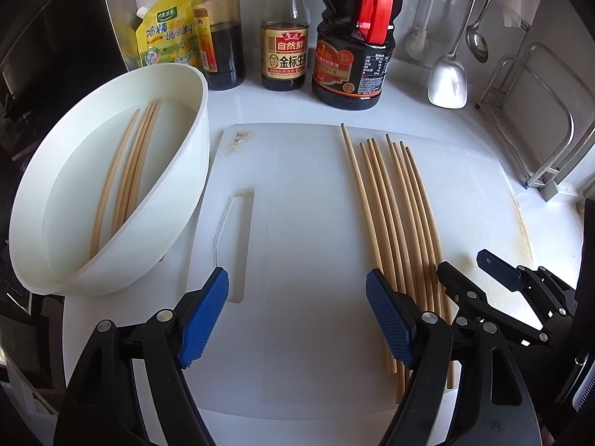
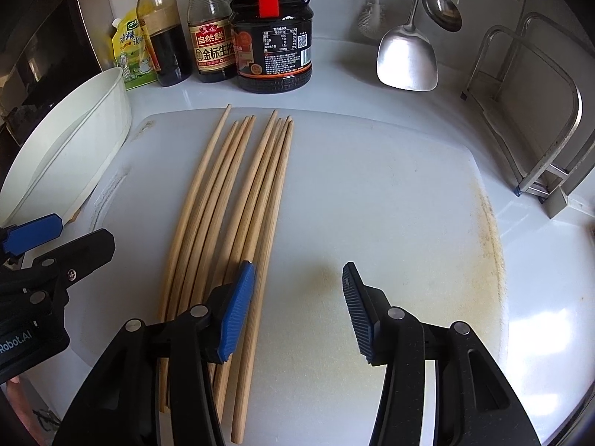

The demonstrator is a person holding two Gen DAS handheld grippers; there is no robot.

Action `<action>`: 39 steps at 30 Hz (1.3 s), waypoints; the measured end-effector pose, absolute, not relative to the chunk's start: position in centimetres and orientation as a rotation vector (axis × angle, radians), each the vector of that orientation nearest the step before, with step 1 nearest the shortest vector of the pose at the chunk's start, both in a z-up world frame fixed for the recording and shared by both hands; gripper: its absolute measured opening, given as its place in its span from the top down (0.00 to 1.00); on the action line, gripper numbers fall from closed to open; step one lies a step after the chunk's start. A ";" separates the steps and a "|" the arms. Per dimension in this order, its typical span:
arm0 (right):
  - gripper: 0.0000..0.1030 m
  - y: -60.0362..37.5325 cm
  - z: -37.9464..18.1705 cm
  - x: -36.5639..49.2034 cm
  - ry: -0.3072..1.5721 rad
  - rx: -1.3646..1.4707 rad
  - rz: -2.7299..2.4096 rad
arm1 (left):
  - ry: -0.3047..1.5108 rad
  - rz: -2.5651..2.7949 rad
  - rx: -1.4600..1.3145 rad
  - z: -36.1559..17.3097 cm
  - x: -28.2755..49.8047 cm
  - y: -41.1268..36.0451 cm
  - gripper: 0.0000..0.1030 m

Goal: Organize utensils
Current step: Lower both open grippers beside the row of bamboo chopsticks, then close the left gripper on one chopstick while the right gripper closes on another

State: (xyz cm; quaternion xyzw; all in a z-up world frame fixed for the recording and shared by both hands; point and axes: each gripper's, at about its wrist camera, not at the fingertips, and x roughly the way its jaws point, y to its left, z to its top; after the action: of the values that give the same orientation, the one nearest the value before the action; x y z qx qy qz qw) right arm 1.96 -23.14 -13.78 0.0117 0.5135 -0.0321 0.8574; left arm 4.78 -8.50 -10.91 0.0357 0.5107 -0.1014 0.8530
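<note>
white kitchen counter, white plastic cutting board point(image 2: 372, 204). bare wooden chopsticks point(image 2: 238, 204) lie on board, few in white round basin point(image 1: 178, 186). my left gripper point(image 1: 297, 319), right gripper point(image 2: 299, 312) both agape, empty. next: pinch one chopstick.

I am seeing chopsticks point(image 2: 230, 230) lying on the cutting board point(image 1: 305, 200), more chopsticks point(image 1: 126, 171) sitting in the basin point(image 1: 174, 200) left of it, bottles point(image 1: 284, 37) standing behind.
</note>
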 end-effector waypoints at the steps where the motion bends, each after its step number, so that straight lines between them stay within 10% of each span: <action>1: 0.54 -23.1 -13.8 2.0 1.079 0.024 -0.067 | 1.074 -0.214 0.076 -10.9 4.8 -8.5 0.27; 39: 0.52 -29.6 -14.3 0.9 1.042 0.077 -0.129 | 1.102 -0.216 0.124 -14.0 7.2 -12.2 0.27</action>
State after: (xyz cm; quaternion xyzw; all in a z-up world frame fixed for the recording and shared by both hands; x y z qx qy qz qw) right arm 0.92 -29.60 -14.27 0.0369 0.4971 -0.0614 0.8647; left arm 7.17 -12.16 -13.96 0.0587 0.5222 -0.1024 0.8446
